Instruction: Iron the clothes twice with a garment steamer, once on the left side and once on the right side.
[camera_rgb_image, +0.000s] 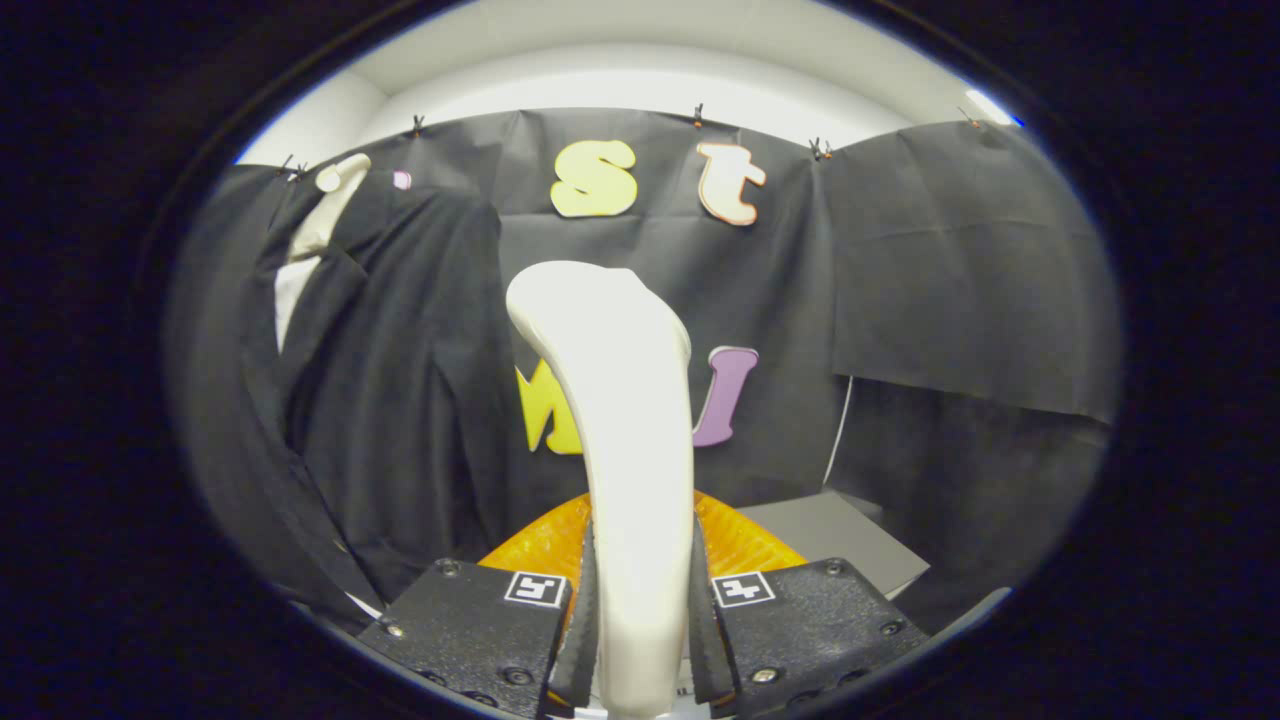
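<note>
A white garment steamer stands upright between my fingers, its handle rising ahead and its head curving toward the left at the top. My gripper is shut on the steamer, both pads pressing its handle low down. A dark jacket hangs to the left of the steamer on a pale mannequin, with a white shirt showing at the collar opening. The steamer head is apart from the jacket, to its right.
An orange round object lies just beyond the fingers, behind the steamer's base. A grey flat panel sits to its right. A thin white cord hangs along the black cloth wall.
</note>
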